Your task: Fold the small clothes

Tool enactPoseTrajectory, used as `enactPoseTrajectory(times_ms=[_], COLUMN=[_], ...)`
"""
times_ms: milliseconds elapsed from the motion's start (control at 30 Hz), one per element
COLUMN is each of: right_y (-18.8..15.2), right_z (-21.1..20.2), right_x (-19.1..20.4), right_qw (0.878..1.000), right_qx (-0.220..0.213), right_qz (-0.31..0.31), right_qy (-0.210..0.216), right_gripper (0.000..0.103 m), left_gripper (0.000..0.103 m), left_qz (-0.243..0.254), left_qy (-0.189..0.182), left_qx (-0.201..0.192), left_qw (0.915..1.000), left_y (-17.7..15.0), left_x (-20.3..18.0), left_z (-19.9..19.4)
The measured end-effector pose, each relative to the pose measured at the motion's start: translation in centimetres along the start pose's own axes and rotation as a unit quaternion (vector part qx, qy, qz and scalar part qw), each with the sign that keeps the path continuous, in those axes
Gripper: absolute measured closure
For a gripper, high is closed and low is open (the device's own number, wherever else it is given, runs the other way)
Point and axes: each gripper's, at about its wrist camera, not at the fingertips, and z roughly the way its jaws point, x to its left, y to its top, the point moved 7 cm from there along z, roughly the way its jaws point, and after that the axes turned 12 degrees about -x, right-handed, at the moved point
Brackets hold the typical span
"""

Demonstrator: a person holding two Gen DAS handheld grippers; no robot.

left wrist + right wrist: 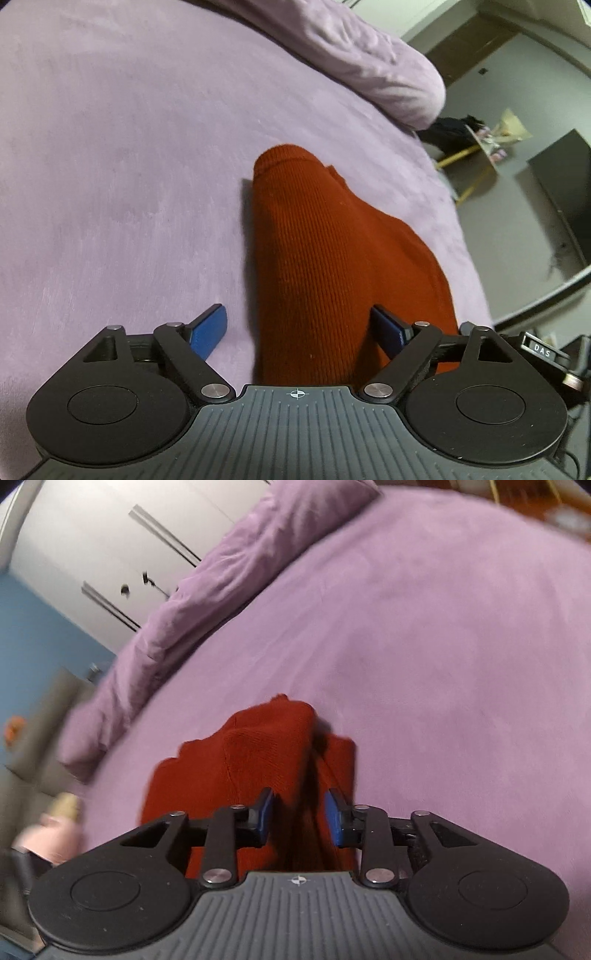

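Observation:
A small rust-red ribbed knit garment (317, 258) lies bunched on a purple bed sheet (129, 166). My left gripper (299, 328) is wide open, its blue pads (210, 330) on either side of the garment's near end, not closed on it. In the right wrist view the same garment (255, 760) lies folded over in a heap. My right gripper (299, 818) is open with a narrower gap, and a fold of the red cloth lies between its blue pads (332, 821); I cannot tell if they touch it.
A purple pillow or rolled duvet (369, 62) lies along the bed's far side, also in the right wrist view (207, 587). A dark cabinet (565, 192) and floor clutter stand beyond the bed edge. White wardrobe doors (110, 546) stand behind.

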Motion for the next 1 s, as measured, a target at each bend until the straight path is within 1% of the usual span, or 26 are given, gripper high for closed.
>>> enactPoseTrajectory(times_ms=[33, 67, 100, 167, 233, 267, 300, 333, 367, 400, 433, 467, 500, 600, 700, 767, 900, 1000], right_y=[0.2, 0.2, 0.0, -0.8, -1.1, -1.2, -1.5, -1.9, -2.3, -2.5, -2.7, -2.9, -3.0, -3.0, -2.7, -2.7, -3.8, -5.1], right_z=[-0.5, -0.8, -0.8, -0.3, 0.3, 0.7, 1.2, 1.8, 2.4, 2.7, 3.0, 3.1, 3.1, 2.3, 1.3, 0.8, 0.3, 0.0], right_x=[-0.7, -1.3, -1.6, -2.0, -2.2, -2.0, -1.7, -1.3, -1.0, -0.8, -0.5, -0.4, -0.2, 0.3, 1.5, 2.5, 4.8, 6.5], right_qw=[1.0, 1.0, 1.0, 0.998, 0.995, 0.994, 0.991, 0.989, 0.989, 0.989, 0.989, 0.988, 0.988, 0.988, 0.987, 0.987, 0.985, 0.983], right_qx=[0.004, 0.009, 0.016, 0.044, 0.048, 0.049, 0.055, 0.066, 0.069, 0.067, 0.064, 0.06, 0.055, 0.044, 0.038, 0.035, 0.051, 0.064], right_qz=[0.009, 0.009, 0.009, 0.044, 0.074, 0.086, 0.098, 0.109, 0.109, 0.108, 0.11, 0.116, 0.122, 0.125, 0.127, 0.125, 0.131, 0.136], right_qy=[-0.008, -0.018, -0.015, 0.02, 0.039, 0.052, 0.068, 0.079, 0.076, 0.077, 0.079, 0.078, 0.078, 0.085, 0.09, 0.095, 0.097, 0.107], right_gripper=[0.042, 0.037, 0.037, 0.037, 0.037, 0.038, 0.041, 0.049, 0.056, 0.059, 0.065, 0.068, 0.069, 0.072, 0.073, 0.073, 0.073, 0.073], left_gripper=[0.016, 0.015, 0.015, 0.013, 0.013, 0.013, 0.015, 0.021, 0.03, 0.038, 0.042, 0.047, 0.05, 0.053, 0.054, 0.054, 0.054, 0.054], left_qz=[-0.004, -0.007, -0.009, -0.015, -0.017, -0.018, -0.018, -0.015, -0.017, -0.024, -0.032, -0.04, -0.042, -0.033, -0.039, -0.044, -0.039, -0.03], left_qy=[-0.009, -0.018, -0.021, -0.027, -0.036, -0.035, -0.034, -0.034, -0.034, -0.027, -0.026, -0.029, -0.03, -0.027, -0.031, -0.028, -0.016, -0.007], left_qx=[0.003, 0.006, 0.007, 0.01, 0.016, 0.018, 0.02, 0.022, 0.026, 0.027, 0.027, 0.026, 0.024, 0.018, 0.015, 0.017, 0.022, 0.023], left_qw=[1.0, 0.9998, 0.9997, 0.9995, 0.9991, 0.9991, 0.9991, 0.9991, 0.9989, 0.999, 0.9988, 0.9985, 0.9984, 0.9989, 0.9986, 0.9985, 0.9989, 0.9993], left_y=[0.0, -0.1, -0.2, -0.1, -0.1, -0.1, -0.1, -0.1, 0.0, 0.1, 0.2, 0.3, 0.3, 0.7, 1.2, 1.6, 2.7, 3.1], left_x=[0.0, -0.1, -0.1, -0.1, -0.4, -0.5, -0.6, -0.9, -1.0, -0.9, -0.8, -0.9, -0.9, -1.6, -2.2, -2.3, -1.9, -1.0], left_z=[-0.1, -0.1, 0.2, 0.7, 1.3, 1.6, 1.9, 2.2, 2.4, 2.5, 2.5, 2.3, 2.1, 1.1, -0.2, -1.2, -4.2, -7.3])
